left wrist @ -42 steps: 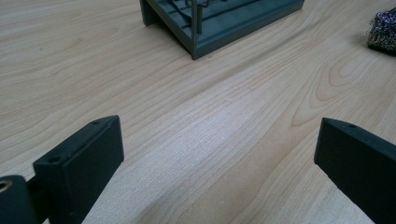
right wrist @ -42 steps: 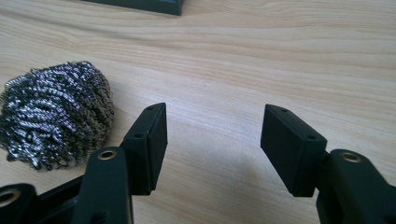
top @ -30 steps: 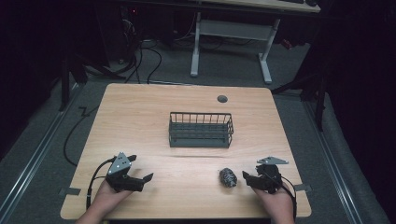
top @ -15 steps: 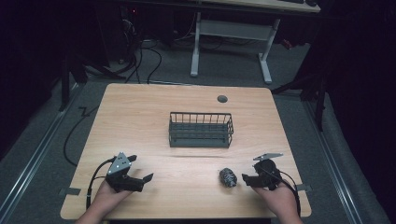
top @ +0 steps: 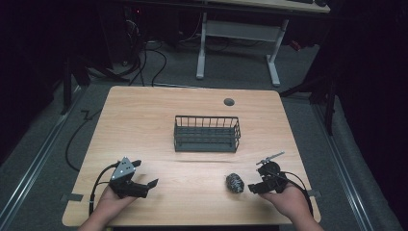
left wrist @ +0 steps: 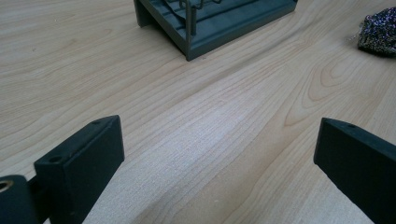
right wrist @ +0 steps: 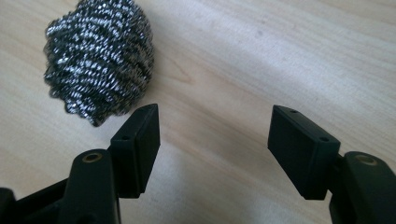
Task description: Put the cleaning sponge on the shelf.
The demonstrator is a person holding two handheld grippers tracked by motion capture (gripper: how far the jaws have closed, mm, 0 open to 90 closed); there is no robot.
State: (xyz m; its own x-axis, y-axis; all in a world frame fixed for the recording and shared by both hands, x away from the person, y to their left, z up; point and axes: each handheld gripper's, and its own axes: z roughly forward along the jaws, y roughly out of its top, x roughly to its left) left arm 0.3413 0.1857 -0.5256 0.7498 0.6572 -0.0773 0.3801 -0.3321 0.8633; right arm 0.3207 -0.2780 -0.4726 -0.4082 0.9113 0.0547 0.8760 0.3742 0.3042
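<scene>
High view: the right gripper (top: 253,186) sits low on the table (top: 144,120), held in the person's right hand (top: 288,204), with its tips pointing toward a steel wool ball (top: 235,183) that lies just beside them, on the side toward the other gripper. In the right gripper view its jaws stand spread apart with nothing between them but bare wood; the steel wool ball (right wrist: 100,60) lies just ahead of the jaw on the left of that view, close to its tip, and whether it touches the jaw cannot be told.

The left gripper (top: 146,184) rests near the table's front edge in the left hand (top: 111,204), well apart from the ball. Its jaws are also wide apart and grasp nothing, as the left gripper view shows, with only tabletop in the gap. Far ahead of those jaws, toward the top of that view, stands the corner of a dark wire basket (left wrist: 210,23), and the steel wool ball (left wrist: 378,35) shows at the right edge.

In the high view the wire basket (top: 207,134) stands beyond both grippers, roughly midway between them, apart from the ball.
</scene>
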